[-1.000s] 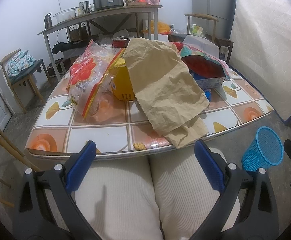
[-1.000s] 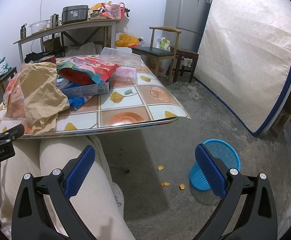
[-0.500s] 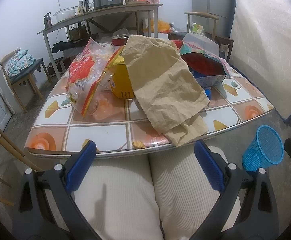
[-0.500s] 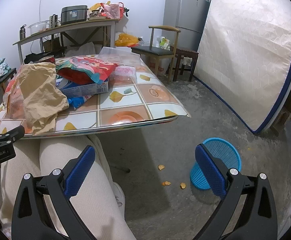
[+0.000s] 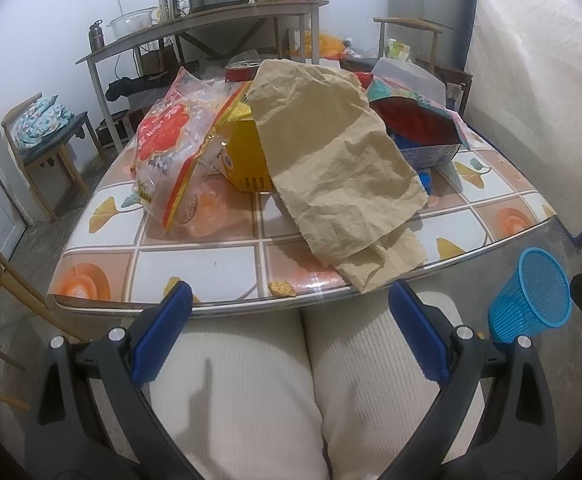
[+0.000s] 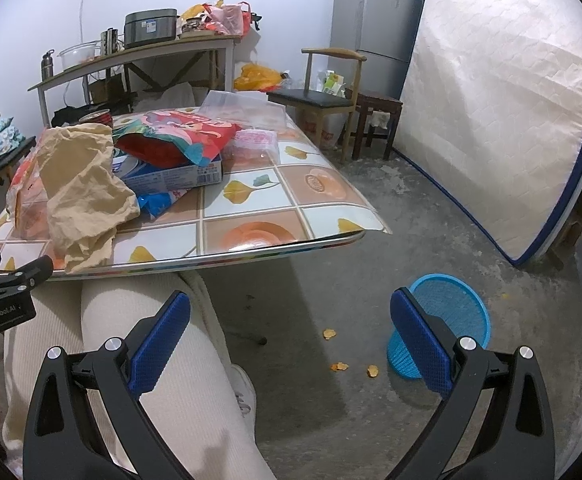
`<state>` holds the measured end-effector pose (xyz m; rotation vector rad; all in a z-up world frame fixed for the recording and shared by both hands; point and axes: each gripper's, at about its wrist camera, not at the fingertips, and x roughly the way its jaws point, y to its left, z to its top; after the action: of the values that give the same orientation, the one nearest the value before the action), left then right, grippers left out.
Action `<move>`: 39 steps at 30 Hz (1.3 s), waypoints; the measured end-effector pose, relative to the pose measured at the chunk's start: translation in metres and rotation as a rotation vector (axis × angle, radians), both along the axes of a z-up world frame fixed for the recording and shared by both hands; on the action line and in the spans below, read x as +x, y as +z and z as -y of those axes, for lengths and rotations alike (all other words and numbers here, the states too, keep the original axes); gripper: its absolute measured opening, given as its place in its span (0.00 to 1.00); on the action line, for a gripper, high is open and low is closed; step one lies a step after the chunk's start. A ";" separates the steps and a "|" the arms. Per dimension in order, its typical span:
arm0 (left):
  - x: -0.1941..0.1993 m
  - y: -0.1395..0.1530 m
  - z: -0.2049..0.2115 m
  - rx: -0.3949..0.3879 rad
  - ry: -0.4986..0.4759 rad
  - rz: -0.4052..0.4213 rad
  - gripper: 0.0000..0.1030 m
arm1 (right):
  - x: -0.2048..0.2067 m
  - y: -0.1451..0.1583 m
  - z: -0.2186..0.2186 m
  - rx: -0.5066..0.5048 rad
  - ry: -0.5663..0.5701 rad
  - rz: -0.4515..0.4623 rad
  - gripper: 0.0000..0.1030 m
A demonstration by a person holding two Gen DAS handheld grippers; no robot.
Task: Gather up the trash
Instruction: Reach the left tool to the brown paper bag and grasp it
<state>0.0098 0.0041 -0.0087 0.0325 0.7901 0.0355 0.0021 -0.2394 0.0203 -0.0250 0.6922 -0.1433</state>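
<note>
A crumpled brown paper bag (image 5: 331,168) (image 6: 83,192) drapes over a yellow box (image 5: 247,156) on the tiled table (image 5: 195,256) (image 6: 251,236). Beside it lie a red-and-clear plastic bag (image 5: 171,148), a red snack bag (image 6: 179,136) on a blue-white carton (image 6: 171,176), and a small crumb (image 5: 281,289) near the front edge. A blue mesh bin (image 5: 531,296) (image 6: 443,320) stands on the floor to the right. My left gripper (image 5: 291,332) is open over the person's lap, short of the table edge. My right gripper (image 6: 291,336) is open, above the floor beside the bin.
Orange crumbs (image 6: 339,366) lie on the concrete floor near the bin. A mattress (image 6: 499,112) leans on the right wall by a fridge (image 6: 375,24). Wooden chairs (image 6: 323,100) (image 5: 47,140) and a cluttered shelf table (image 5: 211,20) stand behind.
The left wrist view has risen slightly, so more of the tabletop shows. The right gripper has barely moved. Both grippers stay open.
</note>
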 end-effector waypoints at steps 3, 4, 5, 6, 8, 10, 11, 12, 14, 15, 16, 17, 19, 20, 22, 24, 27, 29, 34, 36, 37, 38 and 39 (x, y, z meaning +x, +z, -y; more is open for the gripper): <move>0.004 0.000 -0.006 -0.006 0.019 -0.004 0.92 | 0.010 0.001 -0.005 0.031 0.039 -0.002 0.95; 0.006 0.000 -0.010 -0.012 0.029 -0.006 0.92 | 0.014 0.003 -0.007 0.047 0.055 -0.001 0.95; 0.009 0.000 -0.012 -0.018 0.032 -0.009 0.92 | 0.018 0.005 -0.009 0.065 0.072 0.001 0.95; 0.012 0.000 -0.016 -0.027 0.037 -0.014 0.92 | 0.025 0.008 -0.013 0.092 0.090 0.006 0.95; 0.018 -0.001 -0.028 -0.046 0.062 -0.018 0.92 | 0.040 0.015 -0.021 0.144 0.121 0.024 0.95; 0.022 0.001 -0.038 -0.069 0.075 -0.005 0.92 | 0.051 0.021 -0.027 0.188 0.151 0.044 0.95; 0.024 0.003 -0.043 -0.076 0.071 0.007 0.92 | 0.059 0.026 -0.032 0.219 0.175 0.057 0.95; 0.025 0.007 -0.048 -0.075 0.066 0.028 0.92 | 0.064 0.029 -0.036 0.240 0.193 0.065 0.95; 0.027 0.012 -0.054 -0.091 0.040 0.057 0.92 | 0.074 0.033 -0.046 0.264 0.228 0.081 0.95; 0.028 0.015 -0.059 -0.113 0.023 0.070 0.92 | 0.078 0.033 -0.049 0.264 0.241 0.087 0.95; 0.030 0.017 -0.063 -0.135 0.012 0.081 0.92 | 0.083 0.033 -0.056 0.255 0.265 0.096 0.95; 0.031 0.020 -0.068 -0.157 -0.002 0.095 0.92 | 0.086 0.033 -0.060 0.245 0.279 0.098 0.95; 0.034 0.024 -0.077 -0.208 -0.050 0.130 0.92 | 0.097 0.030 -0.072 0.204 0.301 0.082 0.95; 0.034 0.027 -0.081 -0.241 -0.071 0.154 0.92 | 0.103 0.028 -0.076 0.193 0.307 0.067 0.95; 0.038 0.030 -0.089 -0.273 -0.082 0.179 0.92 | 0.114 0.023 -0.079 0.200 0.312 0.025 0.95; 0.044 0.032 -0.091 -0.266 -0.086 0.183 0.92 | 0.123 0.020 -0.077 0.216 0.311 -0.010 0.95; 0.052 0.034 -0.087 -0.225 -0.088 0.185 0.92 | 0.129 0.017 -0.073 0.179 0.275 -0.023 0.95; 0.056 0.038 -0.082 -0.199 -0.091 0.198 0.92 | 0.130 0.017 -0.068 0.160 0.258 -0.025 0.95; 0.061 0.037 -0.061 -0.202 -0.186 0.172 0.92 | 0.137 0.017 -0.052 0.132 0.204 -0.042 0.95; 0.062 0.034 -0.049 -0.190 -0.238 0.162 0.92 | 0.141 0.018 -0.046 0.123 0.193 -0.047 0.95; 0.063 0.032 -0.041 -0.174 -0.267 0.155 0.92 | 0.142 0.018 -0.044 0.121 0.191 -0.050 0.95; 0.064 0.029 -0.034 -0.159 -0.291 0.149 0.92 | 0.144 0.018 -0.041 0.118 0.189 -0.056 0.95; 0.064 0.028 -0.027 -0.145 -0.318 0.148 0.92 | 0.145 0.018 -0.040 0.117 0.186 -0.059 0.95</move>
<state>0.0741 0.0307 0.0195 0.0174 0.6304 -0.3175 0.1467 -0.1990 0.0381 0.0186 0.7524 0.0766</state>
